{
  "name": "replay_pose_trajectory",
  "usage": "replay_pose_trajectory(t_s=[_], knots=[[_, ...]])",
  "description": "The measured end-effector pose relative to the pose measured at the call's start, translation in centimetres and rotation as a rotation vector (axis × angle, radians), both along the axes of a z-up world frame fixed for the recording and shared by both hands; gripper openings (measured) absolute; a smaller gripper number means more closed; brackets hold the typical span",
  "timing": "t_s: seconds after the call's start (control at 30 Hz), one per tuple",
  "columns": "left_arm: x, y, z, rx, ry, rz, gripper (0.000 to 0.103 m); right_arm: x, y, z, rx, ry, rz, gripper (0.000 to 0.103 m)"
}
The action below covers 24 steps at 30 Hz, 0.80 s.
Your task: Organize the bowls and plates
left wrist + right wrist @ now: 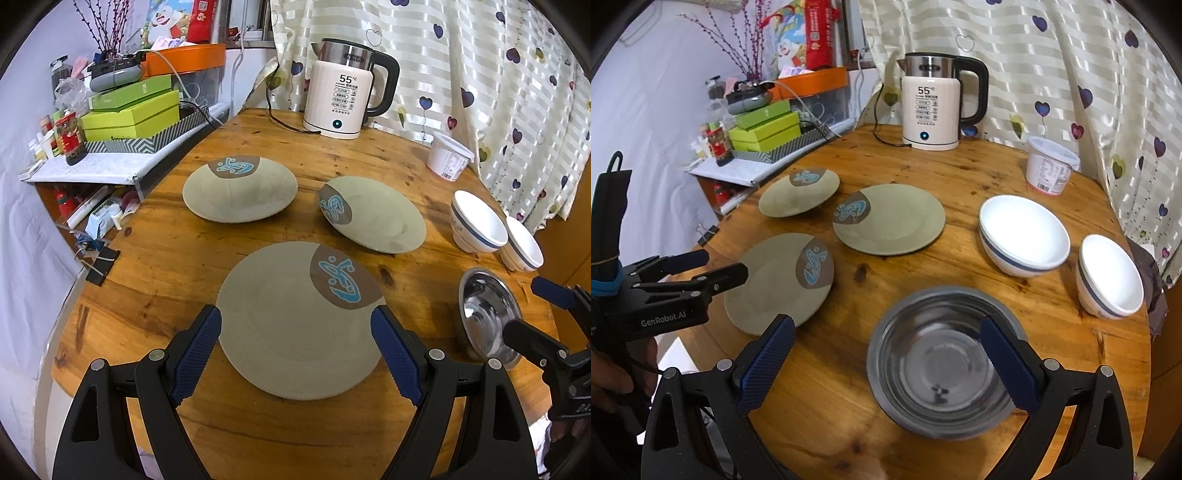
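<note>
Plates (301, 321) sit unstacked left on the tabletop (166, 266), bowls (1023, 236) right. Left gripper (295, 350) spread wide over the near plate, right gripper (886, 358) released above the steel bowl (945, 362), likely staging pickups.

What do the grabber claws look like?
Both grippers, left and right, are black plastic claws with silver bolts. Their fingers wear bumpy blue pads. The left one's side says GenRobot.AI in white.
</note>
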State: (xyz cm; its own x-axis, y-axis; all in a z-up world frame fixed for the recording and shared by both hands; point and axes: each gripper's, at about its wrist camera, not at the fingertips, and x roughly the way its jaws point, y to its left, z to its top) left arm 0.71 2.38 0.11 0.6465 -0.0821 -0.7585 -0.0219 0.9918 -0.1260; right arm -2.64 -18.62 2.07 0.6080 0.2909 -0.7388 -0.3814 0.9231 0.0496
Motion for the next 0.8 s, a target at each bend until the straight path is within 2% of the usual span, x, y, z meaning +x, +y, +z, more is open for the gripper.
replay_pose_trajectory(t_s=[0.47,0.6,0.8], knots=[[2.1,3.2,0.1,-0.056,0.005,0.032,0.084,3.6,3.4,1.0,0.019,0.013,0.083,0.101],[2.9,4.5,-0.2,-0.073,0.011,0.06,0.084,4.9,4.4,1.4,0.019,0.015,0.11,0.095],[4.1,6.5,-0.5,-0.088,0.013,0.09,0.084,7.5,6.0,1.5,0.034,0.058,0.146,0.093]])
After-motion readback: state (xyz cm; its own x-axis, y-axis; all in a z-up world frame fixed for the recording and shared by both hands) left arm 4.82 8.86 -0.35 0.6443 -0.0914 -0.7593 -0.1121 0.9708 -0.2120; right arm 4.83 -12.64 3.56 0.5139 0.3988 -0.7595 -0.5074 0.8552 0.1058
